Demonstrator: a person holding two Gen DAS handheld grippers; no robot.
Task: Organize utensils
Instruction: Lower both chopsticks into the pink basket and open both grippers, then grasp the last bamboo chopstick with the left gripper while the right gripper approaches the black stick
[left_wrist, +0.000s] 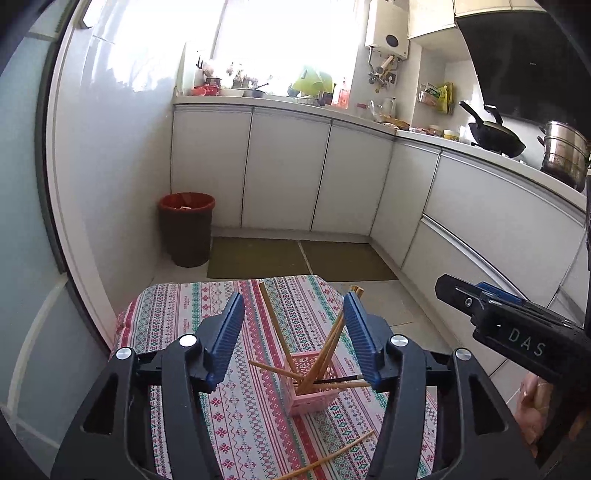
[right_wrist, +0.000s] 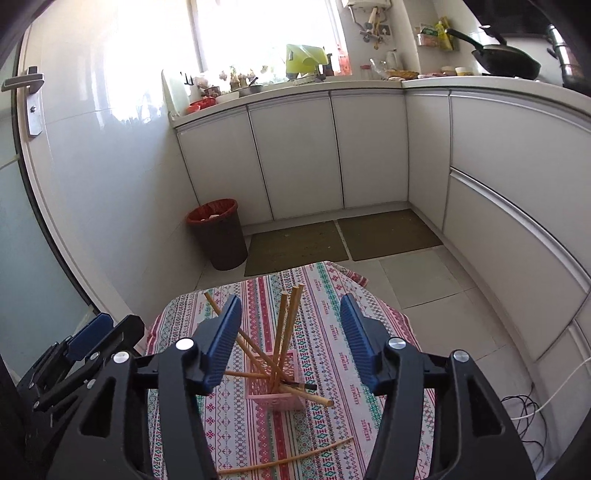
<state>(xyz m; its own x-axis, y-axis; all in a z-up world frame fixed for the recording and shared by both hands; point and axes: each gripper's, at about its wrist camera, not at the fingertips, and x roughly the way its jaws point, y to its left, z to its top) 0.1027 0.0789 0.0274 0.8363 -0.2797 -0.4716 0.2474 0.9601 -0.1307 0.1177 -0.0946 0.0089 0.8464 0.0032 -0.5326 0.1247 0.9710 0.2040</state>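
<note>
Both views look down on a small surface (right_wrist: 332, 295) covered with a patterned cloth. A pink slotted basket (right_wrist: 275, 393) stands near its middle and holds several wooden chopsticks (right_wrist: 282, 332) leaning outward at different angles, with a dark-tipped one lying across its rim. One loose chopstick (right_wrist: 288, 459) lies flat on the cloth at the near edge.

The left hand-held gripper (left_wrist: 293, 332) and the right hand-held gripper (right_wrist: 291, 332) both hover above the basket with jaws wide and nothing between them.

Likely risks: the basket looks light and top-heavy, so a jaw brushing the splayed sticks could tip it or flick sticks onto the floor (right_wrist: 424, 288). The loose chopstick is thin and lies flat, so a grasp may slip or drag the cloth.

Legible writing: "DAS" on the right tool's body (left_wrist: 526, 341) in the left view. Small repeated lettering in the cloth pattern is too small to read.
</note>
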